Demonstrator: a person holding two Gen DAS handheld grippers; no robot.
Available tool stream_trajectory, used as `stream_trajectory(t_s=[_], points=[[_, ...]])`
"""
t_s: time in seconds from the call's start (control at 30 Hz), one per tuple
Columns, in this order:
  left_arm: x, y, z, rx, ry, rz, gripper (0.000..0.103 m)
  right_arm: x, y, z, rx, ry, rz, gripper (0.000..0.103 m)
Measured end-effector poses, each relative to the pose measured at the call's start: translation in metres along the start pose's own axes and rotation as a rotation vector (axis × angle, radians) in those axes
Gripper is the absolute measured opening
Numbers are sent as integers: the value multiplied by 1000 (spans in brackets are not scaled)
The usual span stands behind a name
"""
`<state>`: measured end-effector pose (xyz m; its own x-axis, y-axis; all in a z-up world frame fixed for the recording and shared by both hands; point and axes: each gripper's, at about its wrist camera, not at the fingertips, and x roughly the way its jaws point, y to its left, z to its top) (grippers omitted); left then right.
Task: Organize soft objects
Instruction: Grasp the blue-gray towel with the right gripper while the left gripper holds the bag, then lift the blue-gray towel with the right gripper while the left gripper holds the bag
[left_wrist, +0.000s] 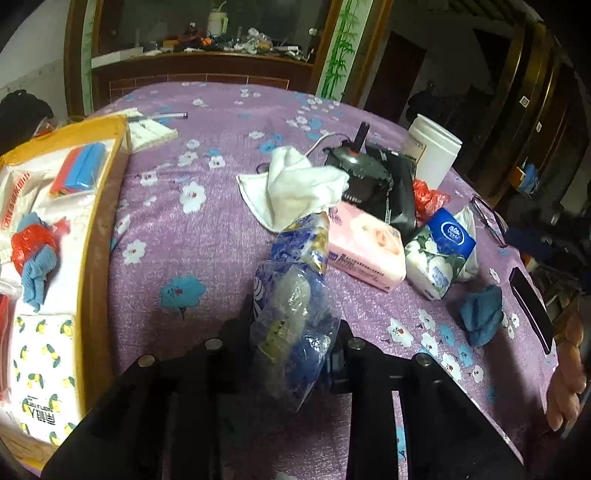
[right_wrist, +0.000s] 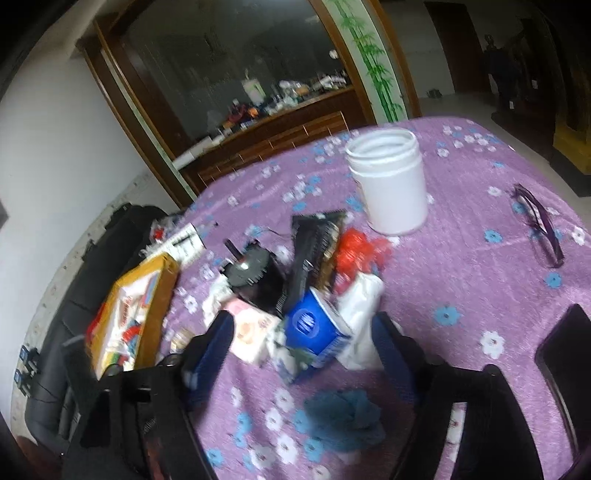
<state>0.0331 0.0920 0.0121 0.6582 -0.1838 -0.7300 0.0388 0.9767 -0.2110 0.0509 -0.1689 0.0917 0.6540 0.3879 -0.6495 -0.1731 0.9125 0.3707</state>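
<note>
In the left wrist view my left gripper (left_wrist: 295, 339) is shut on a crumpled blue and clear plastic pack (left_wrist: 295, 280), which sticks up from between the black fingers. A white towel (left_wrist: 295, 188), a pink tissue pack (left_wrist: 365, 251), a blue tissue pack (left_wrist: 439, 251) and a blue cloth (left_wrist: 480, 314) lie beyond on the purple flowered tablecloth (left_wrist: 221, 229). My right gripper (right_wrist: 304, 347) is open. The blue tissue pack (right_wrist: 314, 328) stands between its blue-padded fingers without touching them, with the pink pack (right_wrist: 251, 332) at its left and the blue cloth (right_wrist: 343, 417) below.
A yellow-rimmed box (left_wrist: 96, 221) at the left holds a lemon-print tissue pack (left_wrist: 40, 369), a blue cloth with a red bag (left_wrist: 33, 258) and a red-blue packet (left_wrist: 79, 170). A white jar (right_wrist: 391, 181), black motor (left_wrist: 354, 166), phone (left_wrist: 532, 310), glasses (right_wrist: 539, 225) and a person's hand (left_wrist: 569, 369) are to the right.
</note>
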Motion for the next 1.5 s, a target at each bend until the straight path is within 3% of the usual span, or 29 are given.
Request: stream_trajectory(t_s=[0.23, 0.4, 0.47, 0.5, 0.53, 0.93, 1.2, 1.5], points=[[-6, 3, 1, -31, -36, -26, 26, 7, -12, -26, -85, 156, -77, 72], [-11, -1, 0, -10, -65, -34, 26, 24, 2, -41, -193, 198, -141, 67], [-15, -3, 1, 3, -87, -31, 26, 33, 7, -49, -245, 231, -166, 61], [-17, -4, 1, 12, -98, -37, 26, 38, 8, -54, -259, 255, -174, 48], [-18, -5, 1, 18, -102, -38, 26, 40, 8, -57, -270, 263, -191, 44], [-21, -9, 2, 36, -127, -39, 26, 19, 20, -57, -288, 162, -108, 40], [-22, -10, 2, 38, -139, -36, 26, 32, 22, -60, -313, 184, -164, 41], [-23, -11, 2, 43, -147, -33, 26, 34, 18, -62, -302, 182, -157, 42]])
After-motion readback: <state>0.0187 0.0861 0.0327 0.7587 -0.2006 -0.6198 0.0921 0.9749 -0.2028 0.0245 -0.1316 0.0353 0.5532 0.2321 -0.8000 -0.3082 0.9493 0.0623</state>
